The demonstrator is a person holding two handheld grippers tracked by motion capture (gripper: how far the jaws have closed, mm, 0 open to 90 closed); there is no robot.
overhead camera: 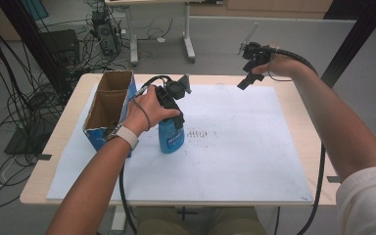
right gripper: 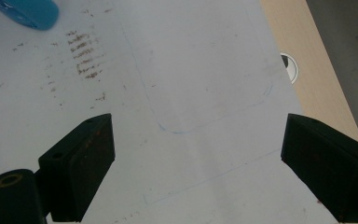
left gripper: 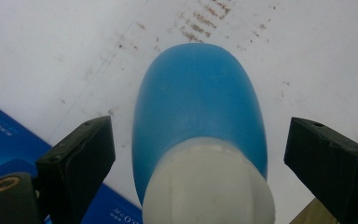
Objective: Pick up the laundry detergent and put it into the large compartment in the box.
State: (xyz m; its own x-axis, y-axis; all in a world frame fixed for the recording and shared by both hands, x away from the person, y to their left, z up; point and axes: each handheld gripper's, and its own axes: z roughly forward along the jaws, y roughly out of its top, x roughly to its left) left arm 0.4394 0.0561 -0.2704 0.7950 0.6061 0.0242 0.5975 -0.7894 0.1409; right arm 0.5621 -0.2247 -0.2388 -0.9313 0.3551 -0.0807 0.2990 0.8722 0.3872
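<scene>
- Surface point(overhead camera: 298, 112): pale wood top, mostly covered by a white sheet point(overhead camera: 235, 161) with faint brown smudges near its middle; the right gripper view adds thin blue pen outlines drawn on the sheet and a round cable hole in the wood.
- Cardboard box point(overhead camera: 108, 105): open-topped, two compartments, brown inside, blue printed outside; stands at the sheet's left edge, just beside the bottle.
- Blue bottle point(overhead camera: 171, 138): smooth plastic, rounded oval body, white cap end; stands upright on the sheet, long axis vertical, cap upward. The high view shows its printed label; the left gripper view looks down along it from the cap point(left gripper: 209, 186).
- Left gripper point(overhead camera: 172, 105): black fingers released, standing wide on either side of the bottle's top, pads clear of it.
- Right gripper point(overhead camera: 248, 73): held high over the far right of the surface, fingers spread, nothing between them.
</scene>
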